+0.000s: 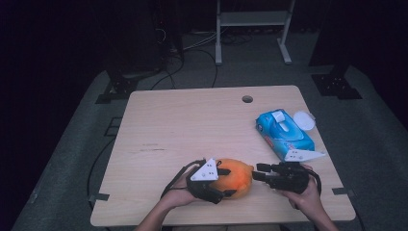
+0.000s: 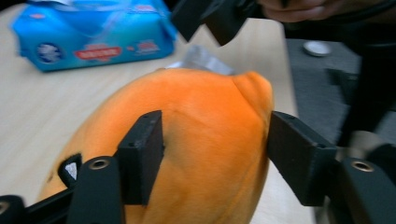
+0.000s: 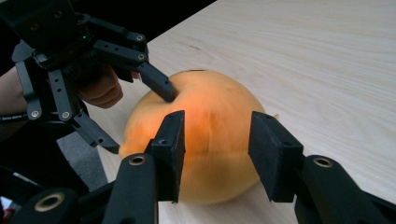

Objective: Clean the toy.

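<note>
High view: we see the orange plush toy point(image 1: 234, 177) at the counter's point(image 1: 192, 125) 6 o'clock edge, our left gripper point(image 1: 222, 182) clamped on it. Left gripper view: both jaws press its sides. Right gripper view: our right gripper point(image 3: 215, 151) stands part open, clear of the toy.

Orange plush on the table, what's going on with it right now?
A person holds a claw in each hand at the near edge of the table. The left claw is clamped on the orange plush toy, its pads pressing into the soft sides. The right claw points at the toy from the other side, jaws open and just short of it. A blue pack of wipes lies further back on the right, untouched.
</note>
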The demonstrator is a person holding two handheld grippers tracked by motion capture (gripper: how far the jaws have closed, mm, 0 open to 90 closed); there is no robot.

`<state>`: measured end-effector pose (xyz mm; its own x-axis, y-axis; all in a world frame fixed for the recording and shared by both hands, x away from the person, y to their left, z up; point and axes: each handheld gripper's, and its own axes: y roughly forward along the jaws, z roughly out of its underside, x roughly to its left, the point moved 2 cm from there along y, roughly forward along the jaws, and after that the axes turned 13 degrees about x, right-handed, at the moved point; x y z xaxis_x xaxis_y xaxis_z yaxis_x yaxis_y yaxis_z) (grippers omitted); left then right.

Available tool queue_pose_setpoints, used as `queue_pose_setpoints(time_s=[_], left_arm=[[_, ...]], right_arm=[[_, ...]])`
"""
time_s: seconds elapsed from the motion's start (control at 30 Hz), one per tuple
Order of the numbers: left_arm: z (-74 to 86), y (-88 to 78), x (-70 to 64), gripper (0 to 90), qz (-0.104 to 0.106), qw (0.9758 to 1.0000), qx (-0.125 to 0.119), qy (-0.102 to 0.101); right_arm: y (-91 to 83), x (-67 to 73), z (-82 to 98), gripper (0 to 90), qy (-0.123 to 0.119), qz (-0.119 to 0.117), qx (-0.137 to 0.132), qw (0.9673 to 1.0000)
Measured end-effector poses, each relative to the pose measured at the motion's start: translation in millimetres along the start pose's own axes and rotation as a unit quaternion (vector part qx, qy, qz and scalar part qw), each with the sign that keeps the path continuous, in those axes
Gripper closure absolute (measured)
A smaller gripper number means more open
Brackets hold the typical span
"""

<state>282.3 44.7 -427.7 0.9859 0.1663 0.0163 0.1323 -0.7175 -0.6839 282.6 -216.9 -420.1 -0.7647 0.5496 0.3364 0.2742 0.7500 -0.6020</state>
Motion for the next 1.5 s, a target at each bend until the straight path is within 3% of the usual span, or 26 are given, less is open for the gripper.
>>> queue_pose_setpoints(time_s=[0.07,0.3,0.37,0.6,0.67,0.8,0.93,1.27,1.5], left_arm=[[0.1,-0.6,-1.0,39.6,0.018,0.9998,0.003,0.003],[-2.6,-5.3,-1.1,39.4,0.05,0.9988,-0.001,0.0],[-5.1,-9.6,0.1,37.0,0.044,0.999,-0.004,-0.001],[-15.4,-14.7,13.7,21.5,-0.012,0.9996,-0.023,-0.006],[-18.6,-10.9,21.6,21.6,-0.013,0.9995,-0.021,-0.018],[-21.2,1.7,31.8,23.2,-0.01,0.9997,0.005,-0.021],[-16.8,14.9,28.7,24.0,0.014,0.9993,0.023,-0.026],[-8.3,22.9,19.5,24.9,0.016,0.9986,0.044,-0.026],[-2.6,24.8,21.9,40.2,0.012,0.998,0.051,-0.036]], right_arm=[[4.3,1.7,-0.2,54.9,0.0,-0.004,0.006,1.0],[18.3,10.8,4.5,54.4,-0.021,-0.006,0.046,0.9987],[19.6,14.6,5.7,53.9,-0.032,-0.004,0.052,0.9981],[19.9,19.7,9.9,53.4,-0.048,-0.009,0.064,0.9967],[19.8,20.1,10.5,53.2,-0.052,-0.009,0.066,0.9964],[18.2,20.7,12.0,51.6,-0.055,-0.008,0.069,0.996],[10.3,19.5,14.7,49.9,-0.056,-0.011,0.069,0.996],[-9.7,5.9,24.9,49.6,-0.018,-0.014,0.039,0.999],[-9.1,0.1,25.4,48.4,-0.007,-0.007,0.035,0.9993]])
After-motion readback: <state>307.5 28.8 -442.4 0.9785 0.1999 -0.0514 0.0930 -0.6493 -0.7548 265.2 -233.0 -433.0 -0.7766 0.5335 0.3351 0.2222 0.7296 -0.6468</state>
